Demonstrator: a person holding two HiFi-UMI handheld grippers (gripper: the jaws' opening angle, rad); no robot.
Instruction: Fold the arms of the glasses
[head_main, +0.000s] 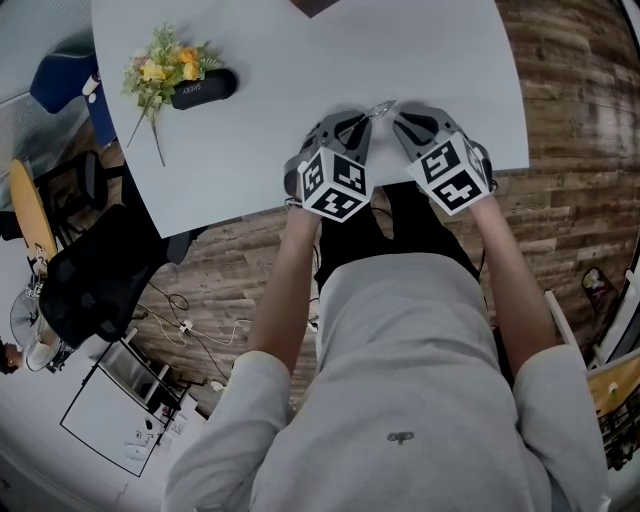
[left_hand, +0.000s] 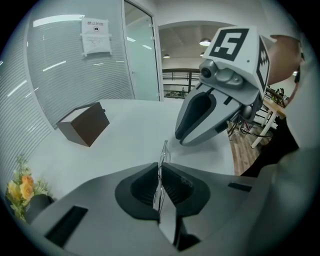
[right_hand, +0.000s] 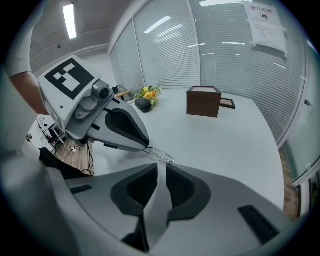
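Note:
The glasses are thin, clear and wire-rimmed, and hang just above the white table near its front edge. My left gripper is shut on them: in the left gripper view a clear edge of the glasses stands pinched between the dark pads. In the right gripper view the wire rim sticks out from the left gripper's tip. My right gripper faces it closely, tip to tip. Its jaws stand a narrow way apart, and nothing shows between its pads.
A bunch of flowers and a black oblong case lie at the table's far left. A brown box stands further back on the table. A black office chair stands on the wooden floor to the left.

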